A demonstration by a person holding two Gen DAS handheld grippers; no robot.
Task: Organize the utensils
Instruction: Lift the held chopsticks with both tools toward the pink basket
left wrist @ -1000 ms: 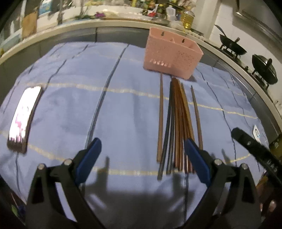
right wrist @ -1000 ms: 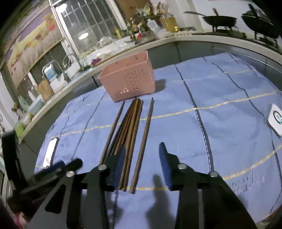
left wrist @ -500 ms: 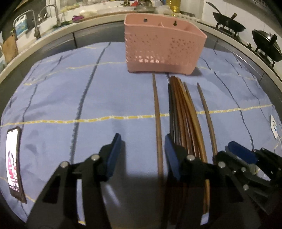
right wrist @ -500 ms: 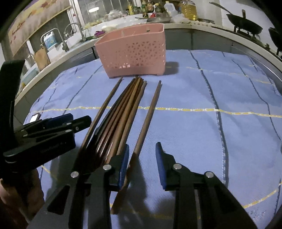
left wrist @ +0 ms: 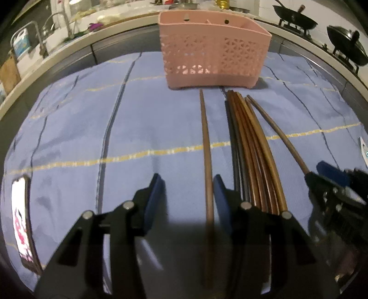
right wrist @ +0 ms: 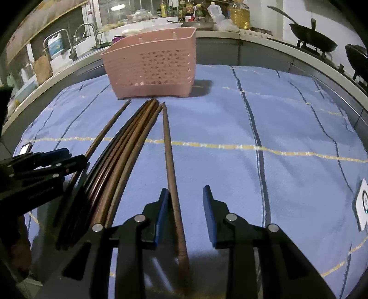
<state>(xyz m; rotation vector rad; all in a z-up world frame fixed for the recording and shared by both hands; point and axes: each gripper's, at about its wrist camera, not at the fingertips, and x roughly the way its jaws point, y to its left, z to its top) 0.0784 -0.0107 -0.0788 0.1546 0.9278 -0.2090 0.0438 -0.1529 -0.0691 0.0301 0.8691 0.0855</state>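
Note:
Several brown chopsticks lie in a row on the blue cloth in front of a pink perforated basket [left wrist: 214,53] [right wrist: 151,66]. My left gripper [left wrist: 187,181] straddles the leftmost single chopstick [left wrist: 207,161], which lies close to the right finger. Its jaws are closing, and the pads do not press the stick from both sides. My right gripper [right wrist: 186,195] stands open around the rightmost single chopstick [right wrist: 171,161], which runs beside its left finger. The bundle [left wrist: 250,149] [right wrist: 128,149] rests between the two grippers. Each gripper shows at the edge of the other's view.
A phone [left wrist: 21,220] with a lit screen lies at the cloth's left edge. A small white device [right wrist: 363,207] sits at the right edge. Behind the basket are a counter with a sink tap [right wrist: 89,34], bottles and woks [left wrist: 294,17] on a stove.
The left gripper moved right over the leftmost chopstick and its jaws narrowed a lot. The right gripper came down and forward, so the rightmost chopstick now lies between its fingers.

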